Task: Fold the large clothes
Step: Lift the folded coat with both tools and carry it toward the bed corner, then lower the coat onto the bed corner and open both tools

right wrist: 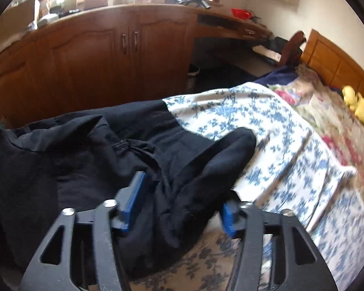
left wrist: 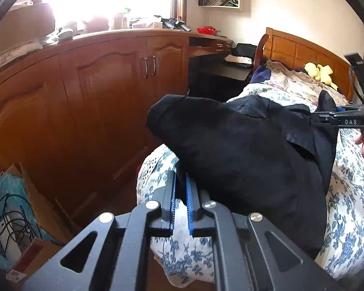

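The bed (right wrist: 303,194) runs from the near edge toward a wooden headboard (right wrist: 337,60) at the far right. A white bedspread with blue flowers (right wrist: 267,131) covers its near and middle part, hanging over the left side toward the floor. Farther on lies a quilt with pink and red flowers (right wrist: 327,121), and a dark blue cloth (right wrist: 276,76) shows at the far left edge beside it. A yellow plush toy (right wrist: 356,106) rests on the quilt near the headboard. A large black garment (right wrist: 85,169) lies rumpled on the near left part of the bedspread, one sleeve (right wrist: 225,152) reaching out to the right over the blue flowers.
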Demonstrator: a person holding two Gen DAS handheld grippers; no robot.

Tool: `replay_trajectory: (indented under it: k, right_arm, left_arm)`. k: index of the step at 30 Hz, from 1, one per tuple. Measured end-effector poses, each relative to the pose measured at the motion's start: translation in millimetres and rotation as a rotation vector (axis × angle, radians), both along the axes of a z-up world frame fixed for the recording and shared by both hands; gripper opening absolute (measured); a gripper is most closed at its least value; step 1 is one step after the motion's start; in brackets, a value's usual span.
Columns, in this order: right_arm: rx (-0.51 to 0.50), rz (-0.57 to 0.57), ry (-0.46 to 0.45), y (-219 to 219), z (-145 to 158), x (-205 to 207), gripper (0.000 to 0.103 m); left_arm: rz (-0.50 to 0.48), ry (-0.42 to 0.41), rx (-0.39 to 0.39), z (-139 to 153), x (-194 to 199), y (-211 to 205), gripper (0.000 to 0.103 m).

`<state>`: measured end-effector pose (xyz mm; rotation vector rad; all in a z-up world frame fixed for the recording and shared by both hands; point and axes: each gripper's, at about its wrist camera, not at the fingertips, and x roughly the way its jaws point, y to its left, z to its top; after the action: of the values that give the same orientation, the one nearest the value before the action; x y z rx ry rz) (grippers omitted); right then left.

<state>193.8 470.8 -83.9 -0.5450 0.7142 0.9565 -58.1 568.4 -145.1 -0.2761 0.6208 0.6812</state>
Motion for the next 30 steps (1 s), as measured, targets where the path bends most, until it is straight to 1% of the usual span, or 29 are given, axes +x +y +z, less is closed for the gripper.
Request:
replay_trajectory:
  k: [5, 7, 8, 10, 12, 14, 15, 17, 18, 19, 20, 21, 22, 24, 26, 28, 29, 30]
  right_arm:
    - [0.033, -0.013, -0.094, -17, 0, -17, 0.067]
    - [0.043, -0.013, -0.098, -22, -1, -19, 0.068]
    - [0.042, -0.013, -0.095, -25, -3, -20, 0.069]
    - [0.006, -0.023, -0.079, -27, -13, -17, 0.071]
    - [-0.013, -0.056, -0.042, -30, -26, -8, 0.071]
    - [-0.008, -0.081, 0.031, -34, -39, 6, 0.071]
    - [0.008, -0.094, 0.082, -36, -45, 15, 0.071]
    - [0.048, -0.115, 0.175, -39, -55, 31, 0.071]
    - [0.071, -0.124, 0.224, -38, -59, 39, 0.07]
    - [0.102, -0.112, 0.268, -36, -62, 45, 0.055]
    - [0.114, -0.086, 0.282, -30, -62, 47, 0.041]
    - [0.105, -0.057, 0.262, -23, -61, 44, 0.036]
    - [0.091, -0.028, 0.223, -15, -57, 40, 0.029]
    - [0.092, 0.016, 0.13, 0, -42, 32, 0.024]
    - [0.1, 0.022, 0.092, 8, -29, 30, 0.024]
    - [0.065, 0.036, 0.043, 20, -22, 24, 0.024]
    - [0.041, 0.042, 0.019, 22, -22, 20, 0.026]
    - [0.012, 0.041, 0.001, 22, -24, 17, 0.03]
  left_arm:
    - [0.008, -0.012, 0.002, 5, -17, -8, 0.008]
    - [0.005, -0.025, 0.001, 8, -24, -13, 0.014]
    - [0.004, -0.029, 0.001, 10, -27, -16, 0.014]
    - [-0.002, -0.026, 0.003, 11, -31, -21, 0.015]
    - [-0.016, -0.031, 0.0, 13, -34, -27, 0.016]
    - [-0.028, -0.048, -0.002, 17, -37, -32, 0.019]
    - [-0.031, -0.059, 0.001, 20, -38, -34, 0.023]
    - [-0.033, -0.083, 0.002, 26, -41, -37, 0.027]
    - [-0.039, -0.09, 0.001, 28, -41, -38, 0.031]
    - [-0.045, -0.096, 0.003, 31, -41, -39, 0.036]
    - [-0.046, -0.097, 0.01, 34, -40, -41, 0.037]
    - [-0.043, -0.097, 0.021, 37, -39, -42, 0.038]
    - [-0.04, -0.099, 0.029, 40, -39, -43, 0.039]
    - [-0.042, -0.103, 0.04, 44, -37, -45, 0.04]
    - [-0.047, -0.101, 0.043, 46, -35, -48, 0.043]
    - [-0.052, -0.1, 0.047, 48, -31, -52, 0.049]
    - [-0.056, -0.1, 0.053, 49, -30, -56, 0.052]
    - [-0.049, -0.094, 0.066, 51, -28, -60, 0.053]
